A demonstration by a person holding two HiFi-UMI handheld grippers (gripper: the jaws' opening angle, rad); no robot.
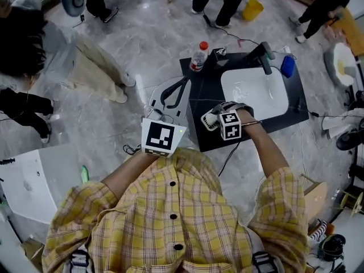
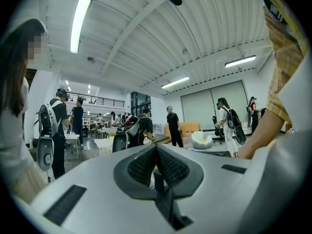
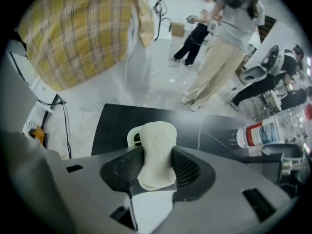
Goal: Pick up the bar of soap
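Probably a large open lab hall: strip lights (image 2: 80, 23) overhead, backpack-wearing people (image 2: 61, 116), polished stone floor (image 1: 148, 44).

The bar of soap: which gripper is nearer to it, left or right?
Right. The right gripper is shut on the bar of soap; the left gripper, shut and empty, is apart from it, to its left.

Bright ceiling strip lights (image 2: 80, 23) give even light; both gripper views curve toward black corners.
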